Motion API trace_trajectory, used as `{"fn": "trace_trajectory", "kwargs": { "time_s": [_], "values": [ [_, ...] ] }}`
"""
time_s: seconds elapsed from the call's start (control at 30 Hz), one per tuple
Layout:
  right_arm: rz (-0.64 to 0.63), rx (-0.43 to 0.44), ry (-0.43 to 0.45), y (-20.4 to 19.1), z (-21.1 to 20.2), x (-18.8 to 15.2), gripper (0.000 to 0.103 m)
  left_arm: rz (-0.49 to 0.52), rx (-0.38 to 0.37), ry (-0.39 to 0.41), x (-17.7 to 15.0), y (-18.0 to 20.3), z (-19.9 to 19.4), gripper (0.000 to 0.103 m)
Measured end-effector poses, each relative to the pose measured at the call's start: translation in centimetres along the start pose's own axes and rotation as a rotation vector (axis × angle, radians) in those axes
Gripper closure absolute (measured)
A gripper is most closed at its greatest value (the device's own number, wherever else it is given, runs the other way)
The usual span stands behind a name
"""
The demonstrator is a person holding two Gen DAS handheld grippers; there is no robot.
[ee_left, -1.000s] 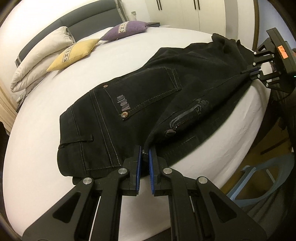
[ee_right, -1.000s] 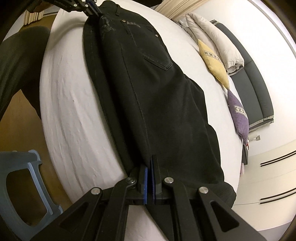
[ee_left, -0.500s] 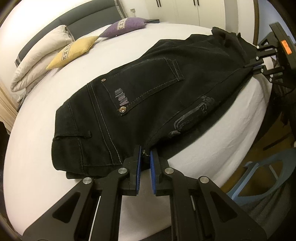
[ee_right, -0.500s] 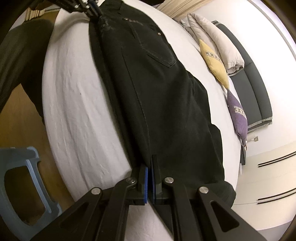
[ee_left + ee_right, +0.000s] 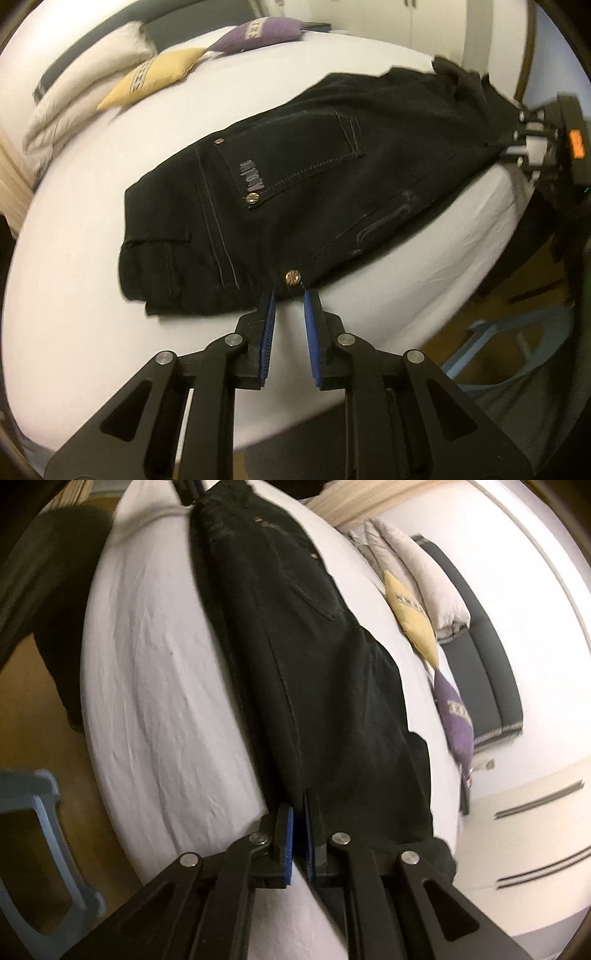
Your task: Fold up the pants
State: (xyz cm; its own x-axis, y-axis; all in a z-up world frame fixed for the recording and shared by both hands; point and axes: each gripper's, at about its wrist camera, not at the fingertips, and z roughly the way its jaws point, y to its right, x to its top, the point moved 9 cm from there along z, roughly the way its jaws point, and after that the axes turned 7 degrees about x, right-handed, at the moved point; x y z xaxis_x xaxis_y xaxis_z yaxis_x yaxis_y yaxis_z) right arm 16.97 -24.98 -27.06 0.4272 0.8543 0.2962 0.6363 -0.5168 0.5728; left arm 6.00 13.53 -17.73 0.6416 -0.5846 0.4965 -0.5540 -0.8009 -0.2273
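Black jeans (image 5: 332,177) lie folded lengthwise on the white bed (image 5: 74,295), waist near me in the left wrist view, legs running to the far right. My left gripper (image 5: 289,295) is open, its blue pads just off the waist edge by a brass button (image 5: 291,277). My right gripper (image 5: 298,812) is shut on the leg end of the jeans (image 5: 314,664) at the bed's edge. It also shows in the left wrist view (image 5: 517,147) at the far right.
White, yellow (image 5: 155,74) and purple (image 5: 258,35) pillows lie at the grey headboard. A blue plastic stool (image 5: 40,849) stands on the wooden floor beside the bed. Wardrobe doors stand beyond the bed.
My left gripper has opened and let go of the waist, which now lies flat on the bed. The right gripper still holds the leg end.
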Motion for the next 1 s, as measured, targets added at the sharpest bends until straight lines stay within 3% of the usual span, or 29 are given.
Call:
{"fn": "trace_trajectory", "kwargs": {
  "time_s": [0.03, 0.07, 0.1, 0.17, 0.27, 0.37, 0.5, 0.6, 0.73, 0.87, 0.93, 1.0],
  "values": [
    [0.045, 0.024, 0.004, 0.4, -0.4, -0.1, 0.091, -0.021, -0.008, 0.007, 0.4, -0.1, -0.7, 0.087],
    [0.106, 0.061, 0.010, 1.0, -0.9, -0.3, 0.079, -0.048, -0.013, 0.034, 1.5, -0.1, -1.7, 0.087],
    [0.175, 0.102, 0.025, 1.6, -1.5, -0.5, 0.053, -0.063, -0.019, 0.056, 2.4, 0.1, -2.2, 0.087],
    [0.368, 0.205, 0.090, 3.6, -3.2, -1.2, 0.031, -0.094, -0.043, 0.111, 5.1, 1.1, -2.8, 0.087],
    [0.673, 0.289, 0.135, 8.1, -4.2, -4.2, 0.031, -0.118, -0.080, 0.138, 9.2, 4.2, -1.0, 0.087],
    [1.053, 0.338, 0.147, 14.1, -3.4, -10.3, 0.031, -0.102, -0.098, 0.115, 11.6, 7.0, 1.8, 0.087],
    [1.521, 0.379, 0.220, 21.0, -1.4, -20.0, 0.031, -0.121, -0.093, 0.017, 12.2, 8.9, 6.4, 0.087],
    [1.753, 0.436, 0.270, 23.4, 0.8, -24.8, 0.031, -0.185, -0.102, -0.027, 12.0, 8.8, 8.5, 0.087],
    [1.914, 0.499, 0.327, 24.6, 3.8, -27.4, 0.032, -0.214, -0.110, -0.037, 12.3, 8.6, 9.1, 0.088],
    [2.000, 0.558, 0.377, 24.4, 5.9, -27.6, 0.041, -0.217, -0.106, -0.037, 12.5, 9.0, 9.3, 0.088],
    [2.008, 0.578, 0.398, 25.0, 6.3, -27.7, 0.049, -0.218, -0.101, -0.035, 12.5, 9.0, 9.3, 0.088],
    [2.016, 0.590, 0.399, 25.2, 6.7, -27.6, 0.066, -0.218, -0.098, -0.031, 11.8, 8.5, 9.2, 0.088]
  ]
}}
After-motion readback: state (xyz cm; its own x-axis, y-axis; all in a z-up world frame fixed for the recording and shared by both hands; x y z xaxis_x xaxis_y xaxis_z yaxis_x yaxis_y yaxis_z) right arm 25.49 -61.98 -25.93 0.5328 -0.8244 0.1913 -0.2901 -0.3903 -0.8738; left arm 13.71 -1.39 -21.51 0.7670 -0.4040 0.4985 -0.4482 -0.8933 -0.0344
